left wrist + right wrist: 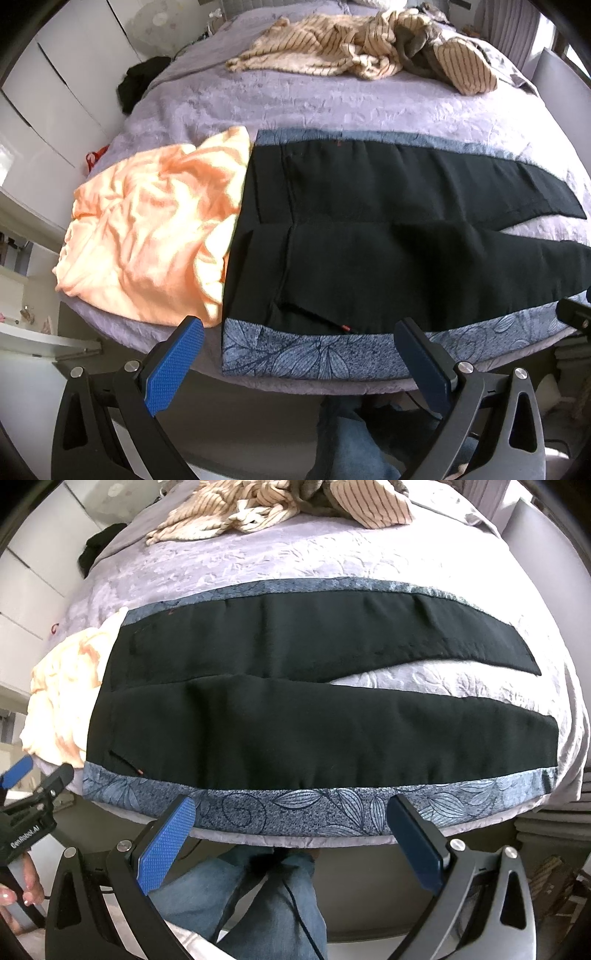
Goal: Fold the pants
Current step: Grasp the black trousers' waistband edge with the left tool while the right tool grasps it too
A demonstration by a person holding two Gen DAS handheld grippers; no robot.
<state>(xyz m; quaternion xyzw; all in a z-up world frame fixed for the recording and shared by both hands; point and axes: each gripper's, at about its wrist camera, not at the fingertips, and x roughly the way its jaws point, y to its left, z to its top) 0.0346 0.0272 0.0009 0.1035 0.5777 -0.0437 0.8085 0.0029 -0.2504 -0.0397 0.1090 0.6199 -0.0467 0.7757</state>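
Two hand-held grippers hang off the near edge of the bed (295,99), both pointing forward over it. The left hand-held gripper (299,347) has its blue-padded fingers spread wide with nothing between them, tips level with the mattress edge. The right hand-held gripper (291,823) is likewise spread wide and holds nothing, its tips just short of the bedside. In the right wrist view the left tool shows at the far left, with the person's fingers (31,886) wrapped below it.

The black pants (295,701) lie flat across a blue leaf-patterned cloth (332,808) on the lavender bedspread, waistband to the left, the legs running right and splitting apart toward the cuffs. A crumpled peach garment (147,229) sits against the waistband end, partly under it. Further back lies a heap of striped beige clothing (351,48), well apart from the pants. The person's jeans (273,893) show below the mattress edge.
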